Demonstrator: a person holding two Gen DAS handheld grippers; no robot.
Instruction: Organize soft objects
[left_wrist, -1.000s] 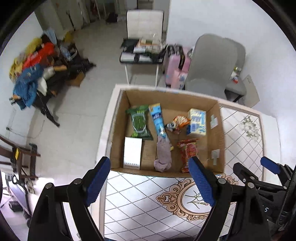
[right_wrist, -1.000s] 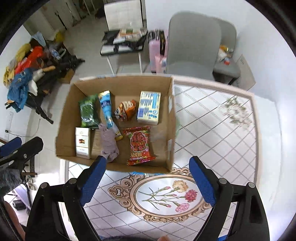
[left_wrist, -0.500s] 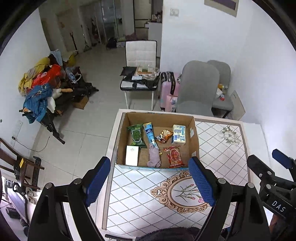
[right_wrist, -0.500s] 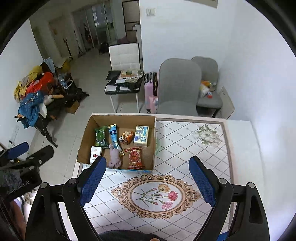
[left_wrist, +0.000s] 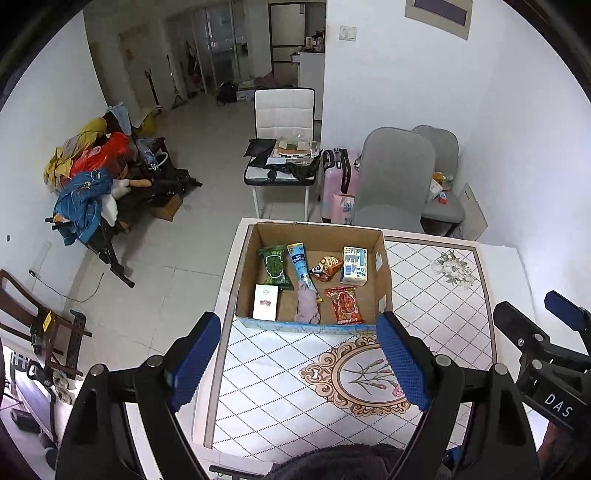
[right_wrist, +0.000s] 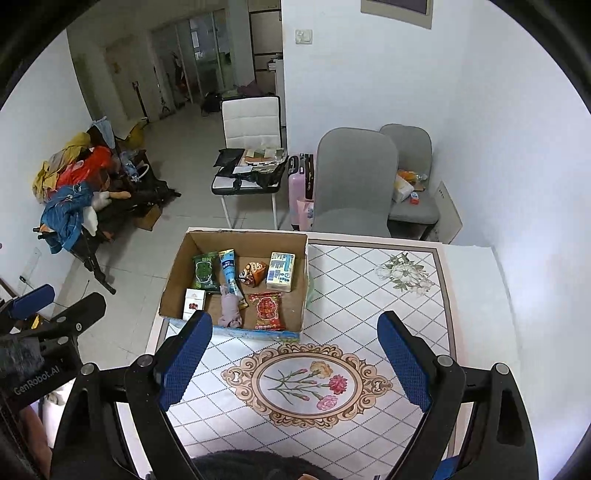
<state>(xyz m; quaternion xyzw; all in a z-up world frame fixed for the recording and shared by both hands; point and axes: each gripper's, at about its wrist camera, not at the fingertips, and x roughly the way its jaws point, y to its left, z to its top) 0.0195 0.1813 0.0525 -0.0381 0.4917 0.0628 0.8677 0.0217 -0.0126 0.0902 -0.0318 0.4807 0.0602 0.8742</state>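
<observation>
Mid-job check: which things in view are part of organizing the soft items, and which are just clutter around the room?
Job:
cardboard box
purple cloth
green pack
blue tube
red snack bag
left gripper, right gripper, both open and empty

Lying about:
grey chairs
white chair
clothes pile
pink suitcase

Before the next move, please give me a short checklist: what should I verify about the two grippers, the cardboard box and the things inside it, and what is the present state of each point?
1. Left hand-held gripper open, nothing between its pads: ok.
2. Right hand-held gripper open and empty: ok.
3. Both grippers apart from the cardboard box: ok, both are held above the table.
4. Soft items inside the box: ok; purple cloth, red snack packet, green packet and blue tube lie on its floor.
5. Nothing loose on the table outside the box: cannot tell; something pale green shows behind the box's right wall.
6. Box fully on the table: ok.
</observation>
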